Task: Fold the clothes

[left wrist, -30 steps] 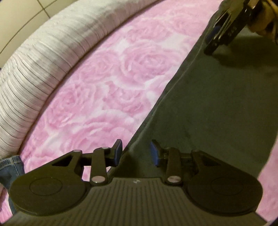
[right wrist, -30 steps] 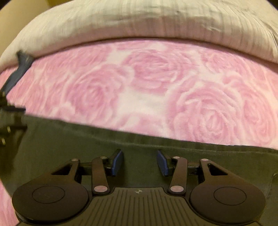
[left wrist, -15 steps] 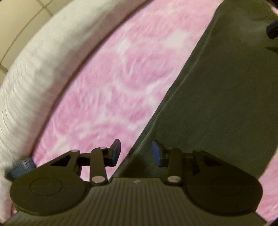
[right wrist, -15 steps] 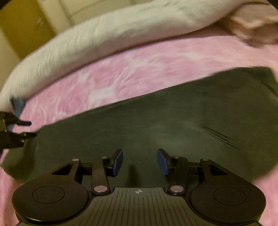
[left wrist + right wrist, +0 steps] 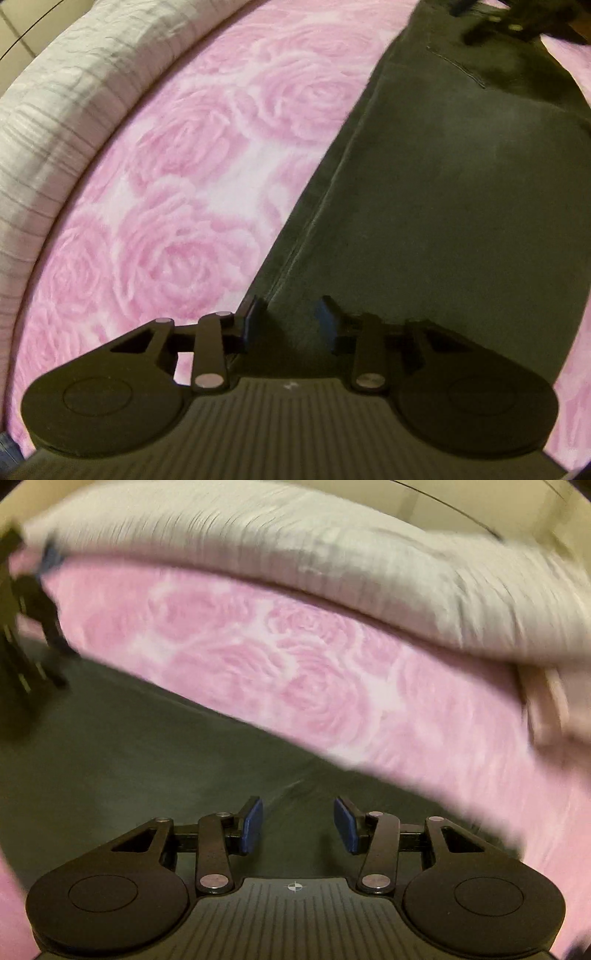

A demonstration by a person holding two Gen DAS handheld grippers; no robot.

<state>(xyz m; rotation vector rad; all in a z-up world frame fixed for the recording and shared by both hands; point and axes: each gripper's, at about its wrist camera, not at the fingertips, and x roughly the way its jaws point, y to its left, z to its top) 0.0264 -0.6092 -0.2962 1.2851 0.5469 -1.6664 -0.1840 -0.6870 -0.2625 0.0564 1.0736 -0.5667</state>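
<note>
A dark grey-green garment lies flat on the bed, its seamed left edge running diagonally. My left gripper points down over that edge near the garment's lower corner. Its jaws are closing, with the seam lying under the gap, and the pads are not pressing on cloth. In the blurred right wrist view my right gripper hangs open over the garment with nothing between its fingers. The right gripper also shows as a dark blur at the garment's far end, and the left gripper at the left rim.
A pink rose-patterned blanket covers the bed under the garment. A rolled grey-white striped quilt runs along the far side. Beige cloth lies at the right, and a scrap of denim at the lower left.
The left gripper's jaws have narrowed and it has slid along the garment's edge. The right gripper has swung and rolled, so the garment's edge now slants across its view.
</note>
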